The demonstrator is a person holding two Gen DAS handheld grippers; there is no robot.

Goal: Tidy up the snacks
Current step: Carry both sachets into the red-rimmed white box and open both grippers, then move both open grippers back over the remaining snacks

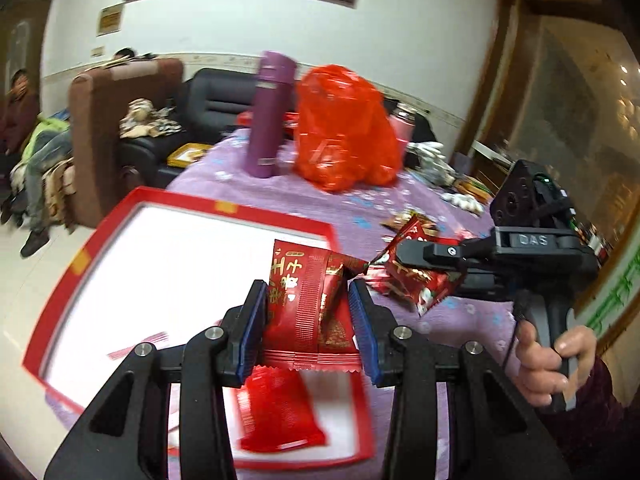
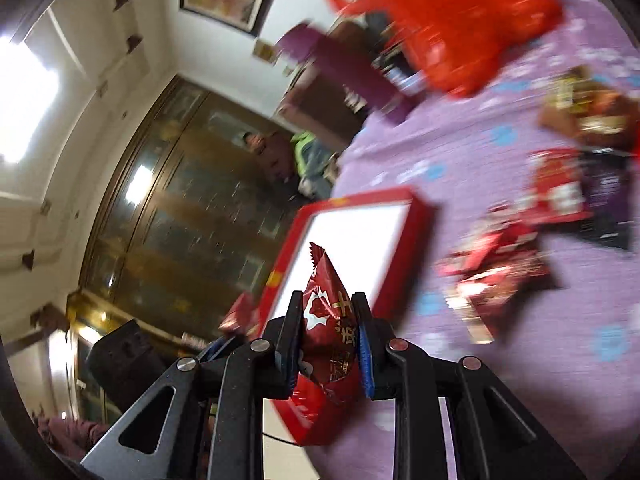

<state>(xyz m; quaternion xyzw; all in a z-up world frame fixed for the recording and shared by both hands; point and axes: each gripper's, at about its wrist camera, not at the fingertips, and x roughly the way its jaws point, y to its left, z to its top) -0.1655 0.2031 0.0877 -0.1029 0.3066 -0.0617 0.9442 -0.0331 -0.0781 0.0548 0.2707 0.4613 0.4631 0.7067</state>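
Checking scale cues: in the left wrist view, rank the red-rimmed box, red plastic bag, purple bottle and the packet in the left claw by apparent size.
1. red-rimmed box
2. red plastic bag
3 and 4. purple bottle and packet: look alike; the packet's nearness inflates it, so unranked.

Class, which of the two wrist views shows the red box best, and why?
The left wrist view: the red box fills the lower left, with most of its rim, its white inside and a packet lying in it visible. In the right wrist view the box is blurred, tilted and partly hidden behind the right gripper and its packet.
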